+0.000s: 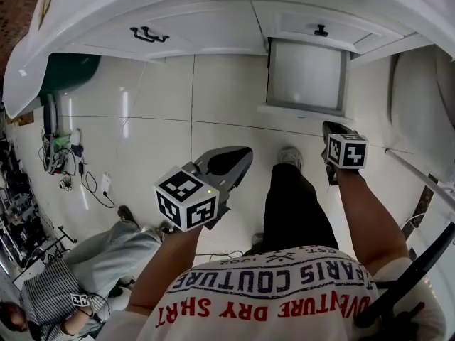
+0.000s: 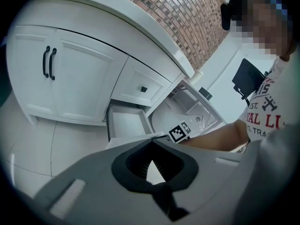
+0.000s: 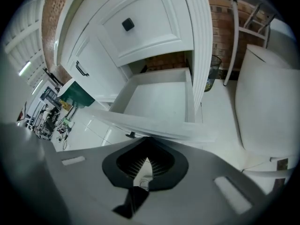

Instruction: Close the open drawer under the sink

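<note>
The white vanity (image 1: pixel 213 20) runs along the top of the head view. Its bottom drawer (image 1: pixel 307 74) stands pulled out over the tiled floor, and I see nothing inside it. My right gripper (image 1: pixel 331 128) is shut on nothing, its tips just short of the drawer's front panel (image 3: pixel 154 125), near the small dark knob (image 3: pixel 132 135). The drawer's bare white inside (image 3: pixel 159 97) fills the right gripper view. My left gripper (image 1: pixel 240 153) is shut too and holds nothing, hanging over the floor left of the drawer. In the left gripper view the drawer (image 2: pixel 126 123) lies beyond the left gripper (image 2: pixel 151 142).
A shut drawer with a black knob (image 1: pixel 321 30) sits above the open one, and double doors with black handles (image 1: pixel 149 34) lie further left. A white toilet (image 1: pixel 419 98) stands right of the drawer. Cables (image 1: pixel 71 165) and a seated person (image 1: pixel 71 290) are at lower left.
</note>
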A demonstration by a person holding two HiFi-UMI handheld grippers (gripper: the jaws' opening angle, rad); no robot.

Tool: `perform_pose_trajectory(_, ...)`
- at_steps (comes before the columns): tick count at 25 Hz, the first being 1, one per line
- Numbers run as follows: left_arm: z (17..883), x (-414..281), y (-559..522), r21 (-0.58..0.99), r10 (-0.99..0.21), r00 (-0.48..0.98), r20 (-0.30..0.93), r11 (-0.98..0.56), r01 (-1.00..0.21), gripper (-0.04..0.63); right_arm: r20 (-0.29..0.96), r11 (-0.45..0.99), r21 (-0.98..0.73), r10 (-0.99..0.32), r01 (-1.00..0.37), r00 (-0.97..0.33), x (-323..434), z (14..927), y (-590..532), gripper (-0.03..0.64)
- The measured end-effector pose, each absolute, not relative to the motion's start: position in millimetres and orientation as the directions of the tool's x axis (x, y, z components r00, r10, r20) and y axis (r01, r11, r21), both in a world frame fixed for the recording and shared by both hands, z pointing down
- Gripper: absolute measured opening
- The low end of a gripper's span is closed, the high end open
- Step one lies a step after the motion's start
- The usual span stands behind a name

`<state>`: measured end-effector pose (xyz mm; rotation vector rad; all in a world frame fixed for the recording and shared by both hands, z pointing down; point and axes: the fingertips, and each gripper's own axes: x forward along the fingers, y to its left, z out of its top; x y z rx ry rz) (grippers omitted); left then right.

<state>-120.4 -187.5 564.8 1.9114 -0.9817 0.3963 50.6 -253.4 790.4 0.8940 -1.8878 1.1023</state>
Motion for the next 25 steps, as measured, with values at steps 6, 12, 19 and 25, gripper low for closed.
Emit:
perform_pose_trajectory(6, 563.7, -122.9, -199.6, 0.589, -0.453, 0.628, 0.633, -0.245, -0.77, -0.017, 0.848, 0.32, -0.394, -0.233, -0.861, -0.475, 52.7, 784.3, -286.5, 0.006)
perform_pose_trajectory(12, 568.6, -124.3, -212.5, 0.594, -0.446, 0.624, 0.642, -0.226, -0.772, -0.017, 0.838, 0.357, -0.377, -0.262, -0.855, -0.479, 45.1, 783.5, -341.7, 0.008)
perform_pose_trajectory(19, 576.9, -121.9, -226.5, 0.595, -0.445, 0.621, 0.646, -0.216, -0.774, -0.017, 0.804, 0.342, -0.383, -0.335, -0.858, -0.492, 39.3, 779.1, -408.1, 0.008)
perform_pose_trajectory(25, 585.8, -126.9, -229.4, 0.596, -0.435, 0.618, 0.655, -0.205, -0.776, -0.017, 0.783, 0.347, -0.381, -0.373, -0.857, -0.499, 27.4, 782.5, -456.1, 0.008)
